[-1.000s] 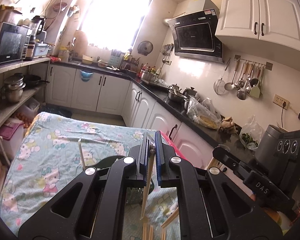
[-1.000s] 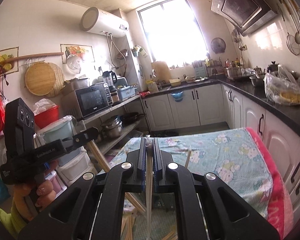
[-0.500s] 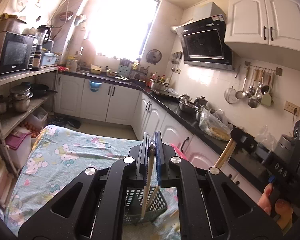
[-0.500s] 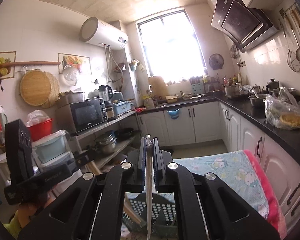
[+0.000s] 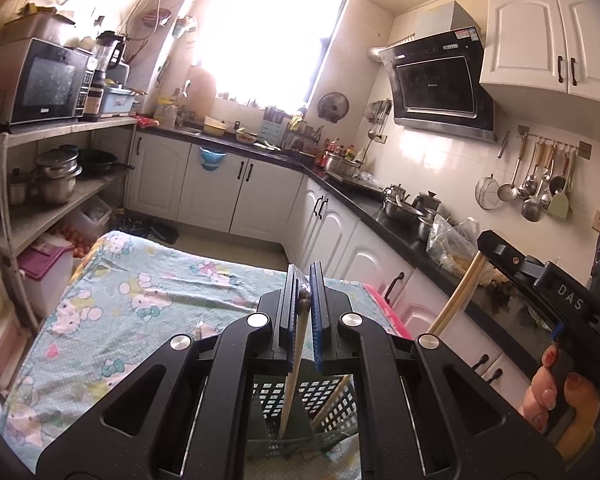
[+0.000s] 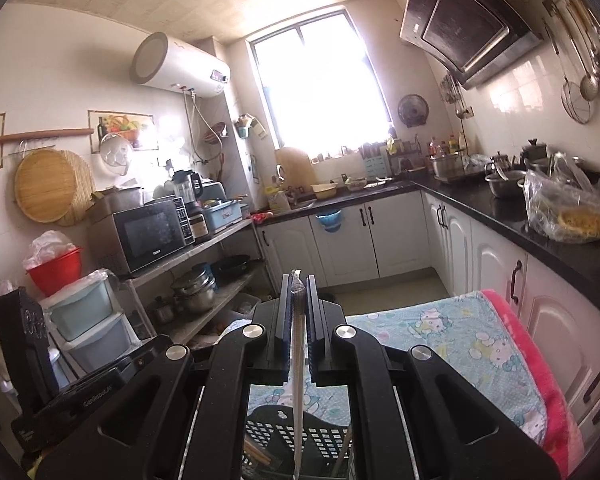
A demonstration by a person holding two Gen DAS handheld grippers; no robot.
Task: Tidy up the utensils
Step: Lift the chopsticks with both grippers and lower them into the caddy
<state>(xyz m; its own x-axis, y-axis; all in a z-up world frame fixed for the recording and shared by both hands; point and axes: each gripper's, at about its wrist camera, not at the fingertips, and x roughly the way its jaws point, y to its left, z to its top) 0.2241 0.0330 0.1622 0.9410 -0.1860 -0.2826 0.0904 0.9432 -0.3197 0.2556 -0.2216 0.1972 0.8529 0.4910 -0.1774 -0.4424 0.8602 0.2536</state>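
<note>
My left gripper [image 5: 304, 280] is shut on a single wooden chopstick [image 5: 293, 372]. The chopstick hangs down with its lower end inside a dark mesh basket [image 5: 332, 396] on the cartoon-print tablecloth [image 5: 140, 300]. Another chopstick leans in the basket. My right gripper [image 6: 298, 280] is shut on a plastic-wrapped pair of chopsticks [image 6: 298, 360]. This pair points down over the same basket [image 6: 276, 428]. In the left wrist view the right gripper [image 5: 487, 242] shows at the right with its pale chopsticks [image 5: 458, 296], held by a person's hand [image 5: 552, 396].
A black counter [image 5: 400, 232] with pots and a plastic bag runs along the right over white cabinets. A shelf rack [image 5: 60, 200] with a microwave and pots stands left. A pink blanket edge [image 6: 540, 380] borders the table's right side.
Both grippers have carried their chopsticks across the table to the basket, which now sits right under the fingers. The loose chopsticks seen low in the earlier frames are out of view.
</note>
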